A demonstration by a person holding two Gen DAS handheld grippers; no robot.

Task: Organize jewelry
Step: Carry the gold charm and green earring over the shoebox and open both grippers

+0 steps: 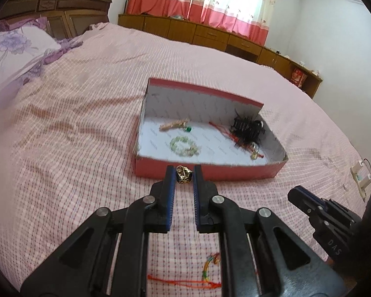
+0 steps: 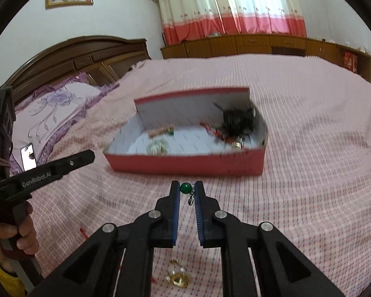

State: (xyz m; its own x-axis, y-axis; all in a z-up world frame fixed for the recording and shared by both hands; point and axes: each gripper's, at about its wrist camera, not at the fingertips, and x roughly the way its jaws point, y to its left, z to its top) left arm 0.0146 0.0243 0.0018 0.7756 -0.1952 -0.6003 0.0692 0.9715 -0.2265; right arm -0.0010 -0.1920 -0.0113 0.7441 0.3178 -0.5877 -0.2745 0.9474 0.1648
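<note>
Jewelry is being gathered into the red box [image 1: 210, 173] on the bed [image 1: 74, 123]: in the left wrist view, the left gripper [image 1: 184, 175] is clamped on a gold-and-black piece [image 1: 183, 174] just before the box's near wall, seemingly to carry it in beside the green bead bracelet [image 1: 184, 146]. From the right wrist view, the right gripper [image 2: 186, 188] pinches a green bead charm [image 2: 185, 187] short of the box for the same reason, while gold pieces [image 2: 176, 276] lie on the bed nearer than the box.

One box [image 1: 210, 173] on one bed [image 1: 86, 123]. Two claws [image 1: 183, 173] [image 2: 187, 189]. Two green beads [image 2: 185, 187] [image 1: 188, 129]. One bead bracelet [image 1: 184, 146], one black hair clip [image 1: 247, 130], one gold clip [image 1: 174, 124], one pillow [image 1: 14, 49].
</note>
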